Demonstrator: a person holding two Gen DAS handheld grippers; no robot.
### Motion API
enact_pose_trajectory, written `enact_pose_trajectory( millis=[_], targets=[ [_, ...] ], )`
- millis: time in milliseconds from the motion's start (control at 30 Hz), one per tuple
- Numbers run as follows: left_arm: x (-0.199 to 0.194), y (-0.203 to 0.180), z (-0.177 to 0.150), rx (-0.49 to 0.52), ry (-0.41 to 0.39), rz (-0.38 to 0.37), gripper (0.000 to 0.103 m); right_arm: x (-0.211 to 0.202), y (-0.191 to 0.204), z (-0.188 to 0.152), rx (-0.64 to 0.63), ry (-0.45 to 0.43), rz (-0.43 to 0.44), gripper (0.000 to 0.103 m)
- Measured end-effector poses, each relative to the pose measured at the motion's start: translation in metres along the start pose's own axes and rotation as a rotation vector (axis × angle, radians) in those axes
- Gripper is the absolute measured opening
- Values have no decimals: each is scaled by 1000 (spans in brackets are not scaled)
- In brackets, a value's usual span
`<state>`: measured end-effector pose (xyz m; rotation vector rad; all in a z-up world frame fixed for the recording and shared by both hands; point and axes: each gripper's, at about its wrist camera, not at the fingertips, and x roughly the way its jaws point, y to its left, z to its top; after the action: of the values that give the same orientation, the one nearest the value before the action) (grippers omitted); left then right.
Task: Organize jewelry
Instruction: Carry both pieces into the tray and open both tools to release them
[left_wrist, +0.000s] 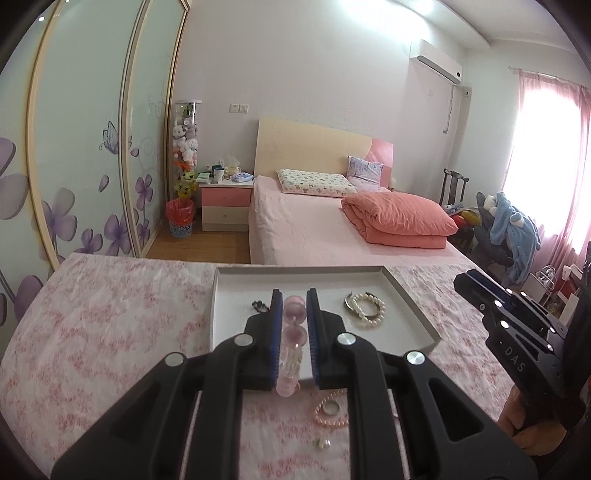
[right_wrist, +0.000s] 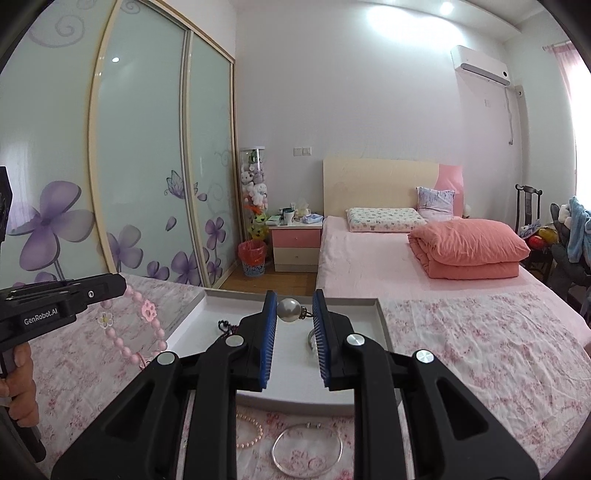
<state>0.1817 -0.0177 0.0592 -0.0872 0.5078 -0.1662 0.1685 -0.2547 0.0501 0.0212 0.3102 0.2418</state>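
My left gripper is shut on a pink bead bracelet, held above the near edge of a white tray. From the right wrist view the bracelet hangs in a loop below the left gripper, showing a paw charm and a flower charm. My right gripper is shut on a large pearl earring over the tray. In the tray lie a white pearl bracelet, a silver bangle and a small black piece.
On the floral cloth in front of the tray lie a pink pearl bracelet around a ring, a small pearl stud and a thin silver bangle. A pink bed stands beyond, a wardrobe to the left.
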Motion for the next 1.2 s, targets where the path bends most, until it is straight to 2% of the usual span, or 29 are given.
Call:
enact_pose_trajectory(
  millis=[267,667,900,1100,1167,1200],
  targets=[
    [47,3,17,9,32,32,13,47,-12,8,46,52,12,21],
    [121,13,21,-10,112,54,14,127,-36,-18,118,244,-6,21],
    [146,20,16,-25,140,69,14,143,-33,-26,123,303,6,21],
    [151,16,13,-22,146,63,14,149,-32,-29,131,337,2,21],
    [152,15,13,-27,151,50,14,147,-34,-30,144,337,6,26],
    [151,16,14,-28,149,48,15,148,-37,-28,145,334,3,36]
  ],
)
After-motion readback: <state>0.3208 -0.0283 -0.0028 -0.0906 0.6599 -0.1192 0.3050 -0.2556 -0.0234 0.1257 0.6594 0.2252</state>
